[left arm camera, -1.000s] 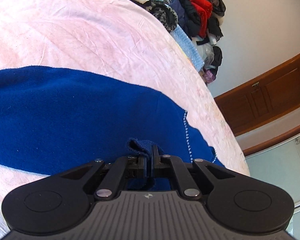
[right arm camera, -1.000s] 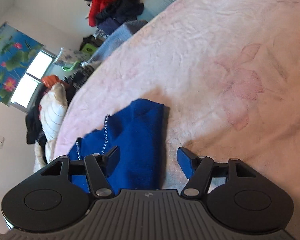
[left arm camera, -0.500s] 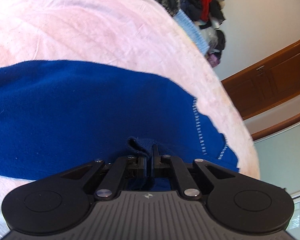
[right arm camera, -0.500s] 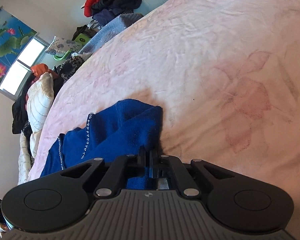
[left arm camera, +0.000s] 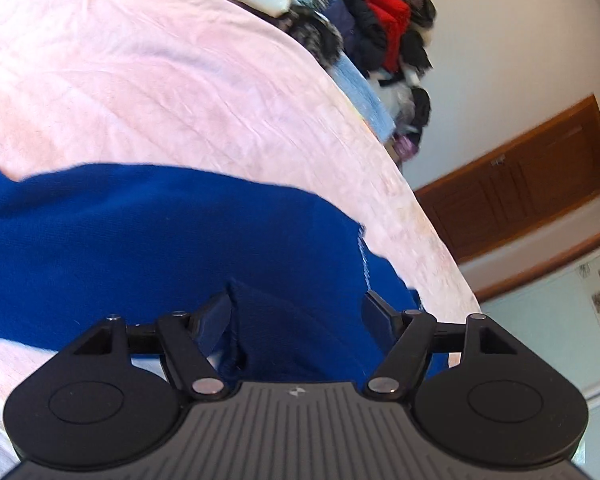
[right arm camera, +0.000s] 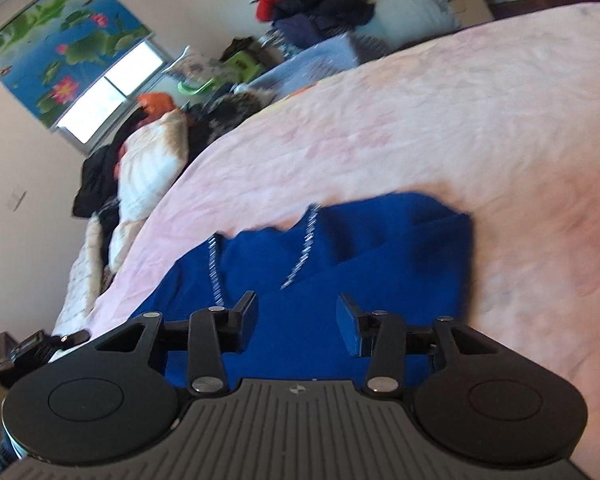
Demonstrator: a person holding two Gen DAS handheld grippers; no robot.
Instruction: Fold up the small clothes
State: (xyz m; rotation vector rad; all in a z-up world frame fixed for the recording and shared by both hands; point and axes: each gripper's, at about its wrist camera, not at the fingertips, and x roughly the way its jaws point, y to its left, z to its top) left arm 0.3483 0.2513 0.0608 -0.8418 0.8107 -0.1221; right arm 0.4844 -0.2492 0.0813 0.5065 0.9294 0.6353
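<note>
Both tongs, left (left arm camera: 296, 316) and right (right arm camera: 296, 322), gape wide above blue cloth (right arm camera: 380, 248).

Deep blue on pale pink

The blue garment (right arm camera: 380, 248) is a solid royal blue with lines of white dotted stitching; the bed cover (left arm camera: 160, 92) is pale pink with a faint floral print. Both the left claw (left arm camera: 296, 316) and the right claw (right arm camera: 296, 320) are black. The blind (right arm camera: 56, 52) shows pink lotus flowers and green leaves on blue.
</note>
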